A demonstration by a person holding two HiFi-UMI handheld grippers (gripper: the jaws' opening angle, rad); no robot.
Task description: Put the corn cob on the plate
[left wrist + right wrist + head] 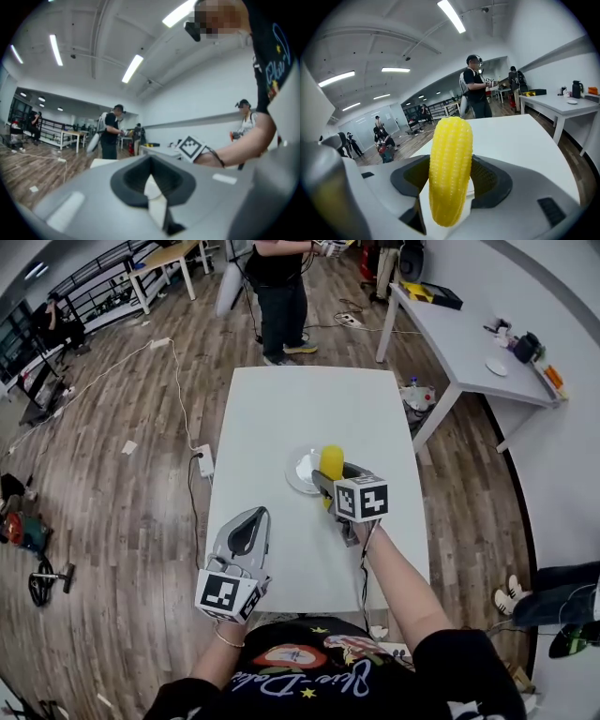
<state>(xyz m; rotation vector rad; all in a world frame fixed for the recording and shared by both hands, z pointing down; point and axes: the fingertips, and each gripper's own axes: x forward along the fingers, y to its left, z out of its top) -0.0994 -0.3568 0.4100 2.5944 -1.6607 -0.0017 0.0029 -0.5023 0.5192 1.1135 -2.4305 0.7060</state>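
Observation:
The yellow corn cob (330,463) is clamped between the jaws of my right gripper (329,480), just above the right edge of a small clear plate (301,472) in the middle of the white table (309,399). In the right gripper view the corn cob (450,168) stands upright in the right gripper (450,185) and fills the gap between the jaws; it hides the plate. My left gripper (254,515) hovers near the table's front left, apart from the plate, shut with nothing in it. The left gripper (151,165) faces across the room in its own view.
A person (279,296) stands at the table's far end. A second white table (469,343) with small items stands at the back right. A power strip (203,462) and its cable lie on the wooden floor left of the table.

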